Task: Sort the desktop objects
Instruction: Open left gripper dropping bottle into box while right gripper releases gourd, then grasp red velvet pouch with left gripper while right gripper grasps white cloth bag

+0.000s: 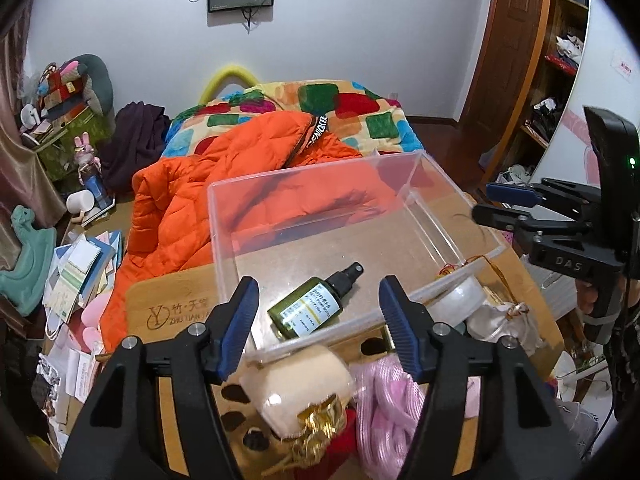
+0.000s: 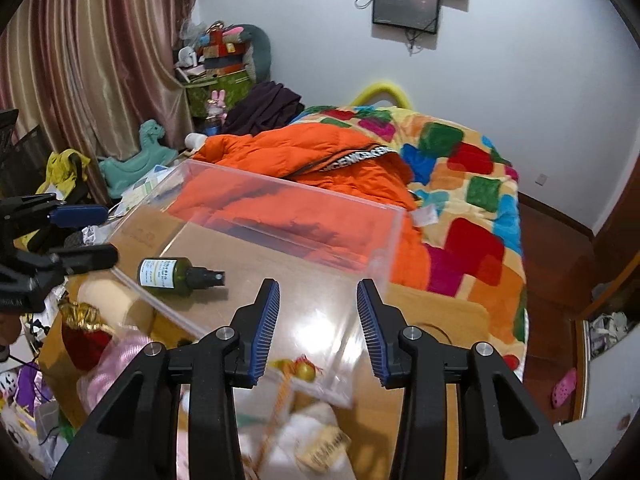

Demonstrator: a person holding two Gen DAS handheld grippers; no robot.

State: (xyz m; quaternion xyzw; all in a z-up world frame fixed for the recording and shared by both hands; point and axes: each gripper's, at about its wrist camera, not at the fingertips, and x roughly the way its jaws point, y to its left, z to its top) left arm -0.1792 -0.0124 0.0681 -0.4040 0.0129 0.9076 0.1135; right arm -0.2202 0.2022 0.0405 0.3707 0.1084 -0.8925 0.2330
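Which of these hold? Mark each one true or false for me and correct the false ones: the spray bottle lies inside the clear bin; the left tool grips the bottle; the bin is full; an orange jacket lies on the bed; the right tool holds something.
1. The green spray bottle lies on its side inside the clear plastic bin. True.
2. The left tool grips the bottle. False: its jaws stand open above the bin, touching nothing.
3. The bin is full. False: the bottle is the only thing seen in it.
4. An orange puffer jacket lies on the bed. True.
5. The right tool holds something. False: nothing sits between its open jaws.
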